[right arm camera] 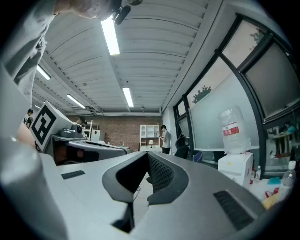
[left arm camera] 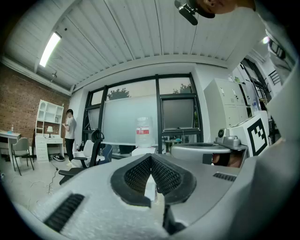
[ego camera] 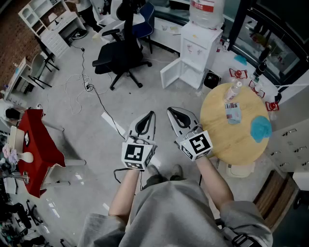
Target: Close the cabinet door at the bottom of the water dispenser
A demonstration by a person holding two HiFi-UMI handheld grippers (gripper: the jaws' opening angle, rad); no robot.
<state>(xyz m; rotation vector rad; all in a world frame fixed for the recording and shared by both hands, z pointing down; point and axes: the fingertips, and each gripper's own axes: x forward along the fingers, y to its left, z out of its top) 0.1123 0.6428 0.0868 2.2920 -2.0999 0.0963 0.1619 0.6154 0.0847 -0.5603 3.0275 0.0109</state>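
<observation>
The white water dispenser [ego camera: 198, 46] stands across the floor at the top of the head view, with a large bottle [ego camera: 206, 12] on it. Its bottom cabinet door [ego camera: 170, 73] hangs open, swung out to the left. Both grippers are held level in front of my body, far from the dispenser. My left gripper [ego camera: 152, 114] is shut with nothing in it, and my right gripper [ego camera: 170, 110] is also shut and empty. Beyond the left gripper [left arm camera: 151, 156], the dispenser's bottle [left arm camera: 143, 133] rises above the jaws. Past the right gripper [right arm camera: 146, 153], the dispenser [right arm camera: 235, 166] shows at the right. Both gripper views hide the door.
A black office chair [ego camera: 120, 53] stands left of the dispenser, and a cable [ego camera: 96, 94] runs over the floor. A round wooden table [ego camera: 227, 140] is close on my right, holding a blue cloth [ego camera: 261, 128]. A black bin [ego camera: 211, 79] sits beside the dispenser. A red table [ego camera: 41, 149] is far left.
</observation>
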